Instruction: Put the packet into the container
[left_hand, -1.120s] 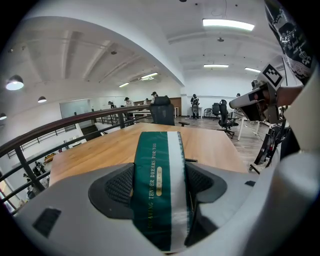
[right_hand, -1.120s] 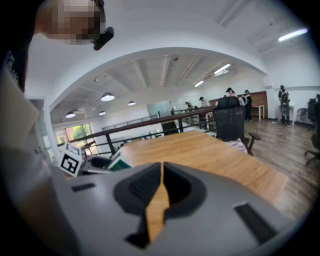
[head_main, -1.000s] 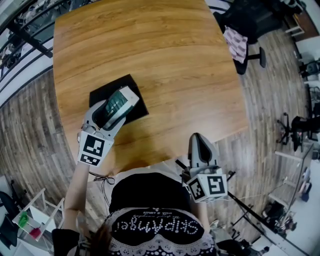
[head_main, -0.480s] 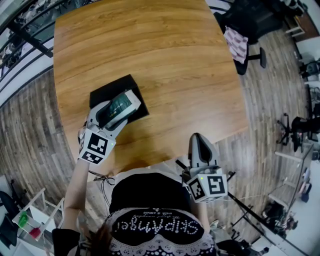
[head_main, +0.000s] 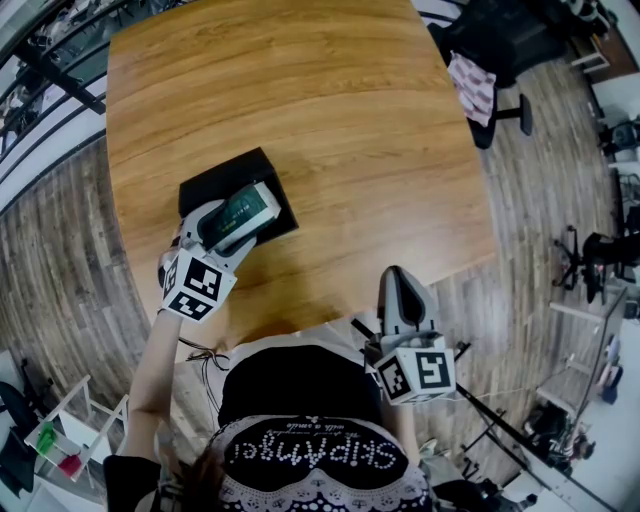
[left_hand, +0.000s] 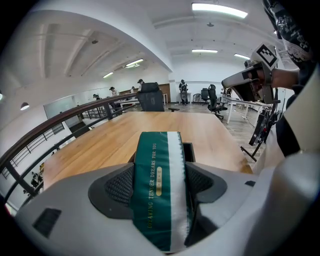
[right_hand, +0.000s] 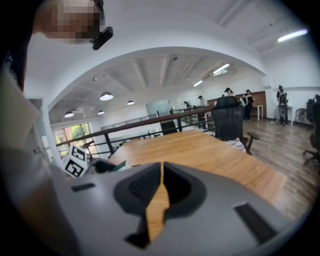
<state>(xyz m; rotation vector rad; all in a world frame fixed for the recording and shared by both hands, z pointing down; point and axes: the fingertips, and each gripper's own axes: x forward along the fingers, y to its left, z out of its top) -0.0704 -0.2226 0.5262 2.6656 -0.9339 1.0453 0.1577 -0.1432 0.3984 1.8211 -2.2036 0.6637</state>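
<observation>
packet (left_hand: 157, 190) clamped in left gripper (head_main: 232, 218) — over container (head_main: 205, 187)

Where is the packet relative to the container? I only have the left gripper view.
Observer: The head view shows the packet lying over the near part of the black container, clamped in the left hand-held gripper.
Operator: Is the other gripper carrying anything?
Observer: No. In the right gripper view, the right hand-held gripper has its jaws together with nothing between them.
</observation>
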